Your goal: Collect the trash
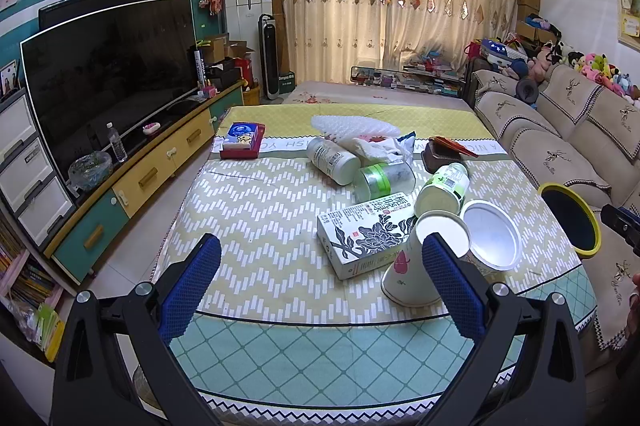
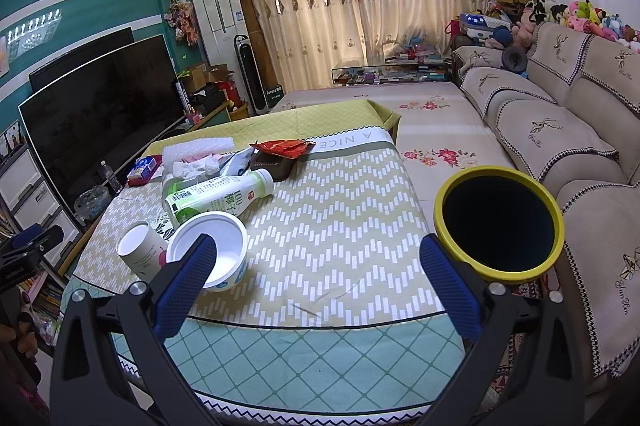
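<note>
**A:** Left hand-held gripper [image 1: 321, 264] hangs above the near end of the counter [image 1: 256, 209], blue fingers spread wide, nothing between them. The trash sits ahead and to its right: a paper cup [image 1: 424, 258] tipped on its side right by the right finger, a white bowl [image 1: 494, 236] touching it, and a flat printed carton [image 1: 366, 234] just behind.

**B:** From the right wrist, the right hand-held gripper [image 2: 318, 268] is equally wide open and holds nothing. Its left finger overlaps the white bowl [image 2: 212, 250] in the picture; I cannot tell whether it touches. The paper cup [image 2: 140, 246] lies just left of that.

**A:** My view shows what yours hides: a white bottle [image 1: 334, 155] and a green-banded jar [image 1: 384, 177] lying further back, and a red tissue box [image 1: 242, 139] on the far left.

**B:** Yours gives only a slice of the yellow-rimmed bin [image 1: 570, 220] at the right edge. Here the yellow-rimmed bin [image 2: 500, 222] shows its whole round mouth, dark inside, just beside the counter's right side and against the sofa [image 2: 560, 129]. The green-labelled bottle [image 2: 218, 195] lies on its side behind the bowl, with a red wrapper [image 2: 282, 147] on a dark box further back.
</note>
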The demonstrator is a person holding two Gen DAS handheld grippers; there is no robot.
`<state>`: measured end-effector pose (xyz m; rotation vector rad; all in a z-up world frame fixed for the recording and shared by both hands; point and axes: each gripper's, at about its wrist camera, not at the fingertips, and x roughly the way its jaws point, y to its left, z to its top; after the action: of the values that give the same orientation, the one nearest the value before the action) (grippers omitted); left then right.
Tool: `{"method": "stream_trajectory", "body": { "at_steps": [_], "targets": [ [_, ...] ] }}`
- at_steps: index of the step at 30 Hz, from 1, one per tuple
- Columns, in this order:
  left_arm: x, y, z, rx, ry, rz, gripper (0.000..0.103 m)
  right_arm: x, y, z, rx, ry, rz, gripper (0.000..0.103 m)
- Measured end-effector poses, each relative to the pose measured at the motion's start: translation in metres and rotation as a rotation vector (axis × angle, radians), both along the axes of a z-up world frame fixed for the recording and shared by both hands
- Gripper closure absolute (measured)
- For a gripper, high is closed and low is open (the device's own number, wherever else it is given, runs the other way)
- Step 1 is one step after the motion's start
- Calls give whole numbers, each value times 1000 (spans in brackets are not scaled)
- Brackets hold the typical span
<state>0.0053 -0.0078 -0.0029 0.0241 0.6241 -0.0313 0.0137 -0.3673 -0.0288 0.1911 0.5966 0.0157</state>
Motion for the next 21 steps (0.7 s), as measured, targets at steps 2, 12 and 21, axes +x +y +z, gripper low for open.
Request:
{"method": "stream_trajectory", "body": {
  "at_steps": [2,12,21],
  "targets": [
    [0,0,-1,1,1,0,4,0,0,0,0,0,0,6],
    [4,-2,-8,2,16,-8,4,1,1,-4,2,12,1,6],
    [9,-3,-11,1,32,-7,4,9,-1,-9,8,41,4,6]
  ]
}}
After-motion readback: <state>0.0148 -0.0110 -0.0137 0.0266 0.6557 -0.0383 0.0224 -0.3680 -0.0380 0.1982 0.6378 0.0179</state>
